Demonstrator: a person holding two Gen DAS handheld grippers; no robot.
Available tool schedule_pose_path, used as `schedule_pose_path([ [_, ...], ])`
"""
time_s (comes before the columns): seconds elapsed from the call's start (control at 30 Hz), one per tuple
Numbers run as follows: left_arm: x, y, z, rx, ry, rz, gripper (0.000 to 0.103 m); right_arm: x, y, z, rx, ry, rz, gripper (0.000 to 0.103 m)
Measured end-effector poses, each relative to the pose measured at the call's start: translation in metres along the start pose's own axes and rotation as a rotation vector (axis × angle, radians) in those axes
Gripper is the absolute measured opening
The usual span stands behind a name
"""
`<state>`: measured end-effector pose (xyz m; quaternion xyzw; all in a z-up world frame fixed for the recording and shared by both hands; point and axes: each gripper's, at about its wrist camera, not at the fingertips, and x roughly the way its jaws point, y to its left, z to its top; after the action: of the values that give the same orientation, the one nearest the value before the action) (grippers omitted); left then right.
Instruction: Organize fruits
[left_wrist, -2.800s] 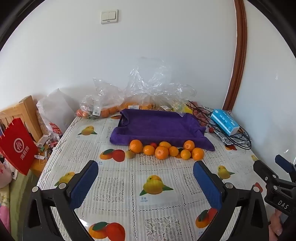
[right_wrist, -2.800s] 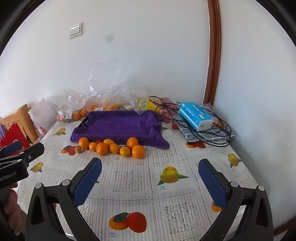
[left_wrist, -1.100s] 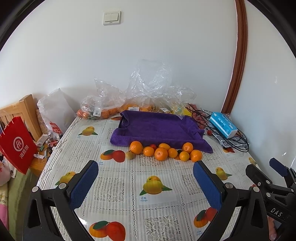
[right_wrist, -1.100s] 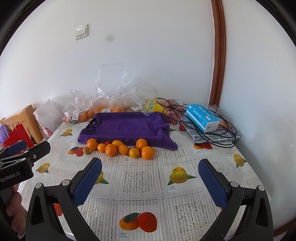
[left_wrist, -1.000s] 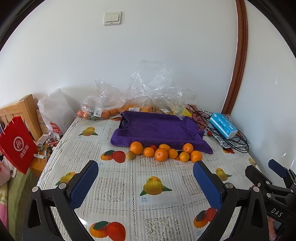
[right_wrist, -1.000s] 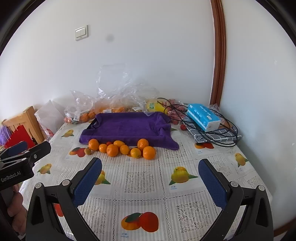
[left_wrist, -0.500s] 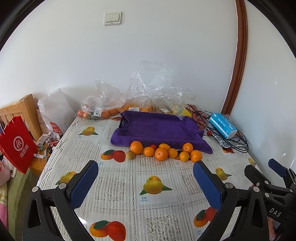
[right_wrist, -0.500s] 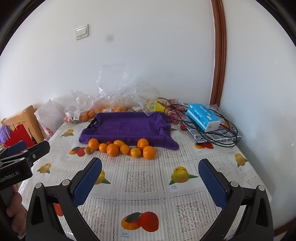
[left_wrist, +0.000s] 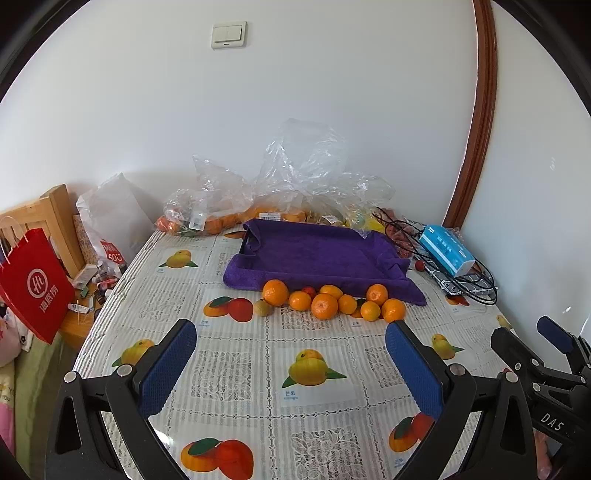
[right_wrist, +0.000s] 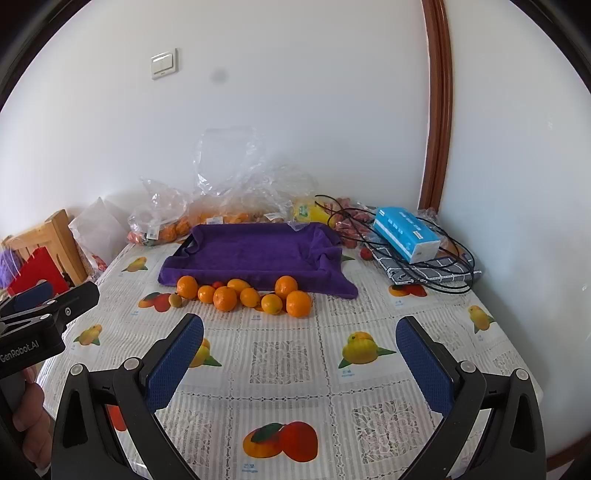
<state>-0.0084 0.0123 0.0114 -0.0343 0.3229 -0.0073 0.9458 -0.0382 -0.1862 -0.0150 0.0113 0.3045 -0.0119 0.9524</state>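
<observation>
A row of several oranges (left_wrist: 324, 305) (right_wrist: 224, 298) lies on the fruit-print tablecloth, right against the near edge of a tray draped in a purple towel (left_wrist: 317, 256) (right_wrist: 255, 251). A small yellow-green fruit (left_wrist: 260, 307) (right_wrist: 175, 300) sits at the row's left end, and a small red fruit (left_wrist: 308, 291) peeks out between the oranges. My left gripper (left_wrist: 290, 356) is open, well short of the fruit. My right gripper (right_wrist: 299, 349) is open too, nothing between its blue pads. Each gripper shows at the edge of the other's view.
Clear plastic bags of fruit (left_wrist: 207, 218) (right_wrist: 162, 225) pile up behind the tray against the wall. A blue tissue box (left_wrist: 446, 254) (right_wrist: 406, 234) rests on cables and a folded cloth at the right. A red paper bag (left_wrist: 35, 284) and wooden chair (left_wrist: 48, 218) stand left.
Both views have pulled slightly back and up over the last seconds. In the last half second almost nothing has shifted. Both grippers stay open.
</observation>
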Motion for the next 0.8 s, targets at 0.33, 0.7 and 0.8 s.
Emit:
schedule_pose_path([
  [0.33,0.002,0.000,-0.001,0.010,0.004,0.005,0.103,0.000,0.000,-0.002,0.003,-0.003,-0.005,0.103],
  [0.7,0.013,0.007,0.000,0.004,0.014,0.040,0.103,0.016,0.011,0.001,-0.037,0.005,-0.009,0.103],
  [0.8,0.016,0.009,0.001,0.027,-0.002,0.034,0.103,0.026,0.012,0.003,-0.039,0.014,-0.022,0.103],
])
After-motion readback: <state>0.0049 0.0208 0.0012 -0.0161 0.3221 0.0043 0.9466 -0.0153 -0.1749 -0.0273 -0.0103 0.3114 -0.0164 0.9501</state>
